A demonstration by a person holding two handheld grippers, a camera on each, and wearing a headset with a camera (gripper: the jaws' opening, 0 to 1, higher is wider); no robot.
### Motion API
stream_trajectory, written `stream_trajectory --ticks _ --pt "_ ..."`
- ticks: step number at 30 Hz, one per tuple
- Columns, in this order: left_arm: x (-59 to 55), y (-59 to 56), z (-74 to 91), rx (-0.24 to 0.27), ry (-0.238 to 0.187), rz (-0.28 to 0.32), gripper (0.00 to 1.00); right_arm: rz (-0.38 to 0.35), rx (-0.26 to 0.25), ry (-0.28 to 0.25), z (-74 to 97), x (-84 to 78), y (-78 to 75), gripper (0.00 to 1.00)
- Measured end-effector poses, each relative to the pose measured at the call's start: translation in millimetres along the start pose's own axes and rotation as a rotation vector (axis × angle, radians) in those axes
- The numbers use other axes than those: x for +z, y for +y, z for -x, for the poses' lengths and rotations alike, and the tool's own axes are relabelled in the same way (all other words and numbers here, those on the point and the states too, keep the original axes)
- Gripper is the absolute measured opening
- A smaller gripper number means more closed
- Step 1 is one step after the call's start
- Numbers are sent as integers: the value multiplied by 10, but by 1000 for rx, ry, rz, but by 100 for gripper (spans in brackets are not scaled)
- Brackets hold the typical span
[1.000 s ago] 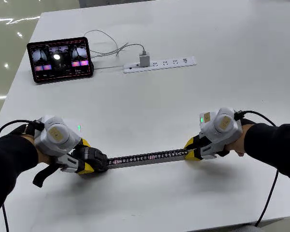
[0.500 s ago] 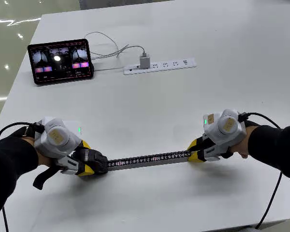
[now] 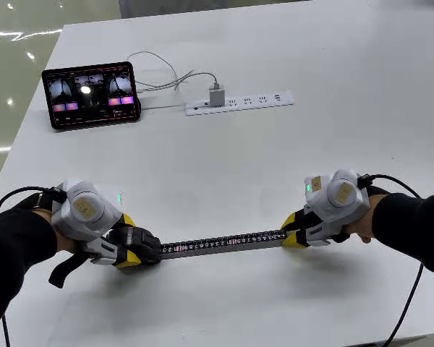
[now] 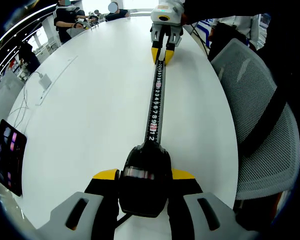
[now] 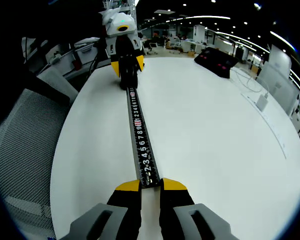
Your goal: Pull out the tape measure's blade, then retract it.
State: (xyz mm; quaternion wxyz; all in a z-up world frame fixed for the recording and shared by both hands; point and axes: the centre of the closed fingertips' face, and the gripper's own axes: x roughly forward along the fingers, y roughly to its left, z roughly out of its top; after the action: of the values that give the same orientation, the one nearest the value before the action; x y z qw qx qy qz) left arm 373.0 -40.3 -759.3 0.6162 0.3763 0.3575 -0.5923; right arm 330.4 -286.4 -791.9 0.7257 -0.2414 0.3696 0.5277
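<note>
- one white table (image 3: pixel 289 152) carried everything. a lit tablet (image 3: pixel 91 94) and a white power strip (image 3: pixel 239 101) lay on its far part, and a grey mesh chair (image 4: pixel 255 105) stood at its near edge.
- two black sleeves (image 3: pixel 14 242) came in from the lower corners of the head view. the forearms were low over the tabletop and turned inward, so the grippers faced each other along one line.
- compared with a second earlier, the right gripper (image 3: pixel 290 235) had drawn slightly farther from the left gripper (image 3: pixel 134 249), and a little more blade (image 3: pixel 220 243) lay bare between them. the left one had kept its place relative to the tablet.
- right gripper: its jaws were clenched on the blade's tip, with the yellow fingertips pinching it from both sides.
- blade: it stretched straight, just above or on the tabletop, numbers up, from the case to the right gripper.
- left gripper: its jaws were clamped on the black tape measure case (image 3: pixel 141 244), which sat between the yellow fingertips with its blade slot facing the right gripper.
</note>
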Motion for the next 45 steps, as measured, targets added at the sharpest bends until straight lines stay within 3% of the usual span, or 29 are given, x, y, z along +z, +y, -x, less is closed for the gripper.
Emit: stream_trajectory --ticks 5,6,7,9,22,34,42,45 --pt "2 6 1 -3 -9 6 31 7 6 15 -3 5 1 9" --pt "3 10 5 -5 -15 10 32 7 7 18 -4 8 2 9" --pt "19 8 8 -16 -48 41 32 15 9 25 -5 8 3 10" --pt "6 18 13 -13 -53 20 32 34 11 32 -9 8 5 10" --pt "24 13 15 1 -64 2 33 22 17 59 -12 2 1 11" --pt "24 8 36 -6 -46 -14 33 39 28 75 2 1 21 12" --pt "63 53 97 4 -58 -2 38 53 36 82 15 10 50 16" --pt "127 70 138 12 -89 7 40 64 32 90 24 4 38 18"
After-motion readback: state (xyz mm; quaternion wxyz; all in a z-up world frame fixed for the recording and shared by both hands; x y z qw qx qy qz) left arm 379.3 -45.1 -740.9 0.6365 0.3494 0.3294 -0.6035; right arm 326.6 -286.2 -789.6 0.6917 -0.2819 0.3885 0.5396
